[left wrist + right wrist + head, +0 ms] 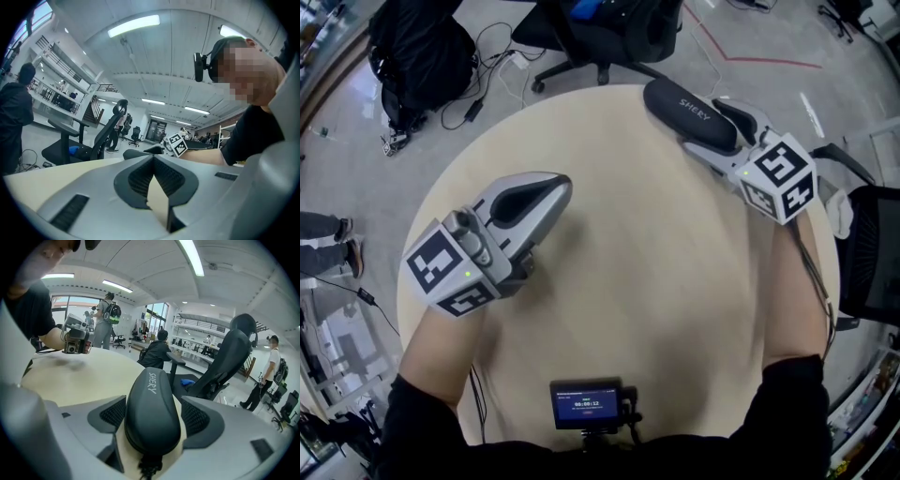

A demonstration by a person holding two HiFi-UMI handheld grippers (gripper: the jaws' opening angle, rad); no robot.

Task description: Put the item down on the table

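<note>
A black oval zip case (689, 112) marked SHERY sits at the far right edge of the round beige table (656, 281). My right gripper (720, 139) is shut on its near end. In the right gripper view both pads press the sides of the case (152, 427) as it runs lengthwise away from the right gripper (153, 401). Whether the case rests on the tabletop I cannot tell. My left gripper (562, 187) lies low over the table's left side, shut with nothing in it. In the left gripper view the left gripper (153, 159) has its tips together.
A small screen device (586, 405) stands at the table's near edge. Beyond the far edge are an office chair (600, 37), a black bag (422, 47) and floor cables. Another black chair (872, 253) stands at the right. A person's feet (328, 244) show at the left.
</note>
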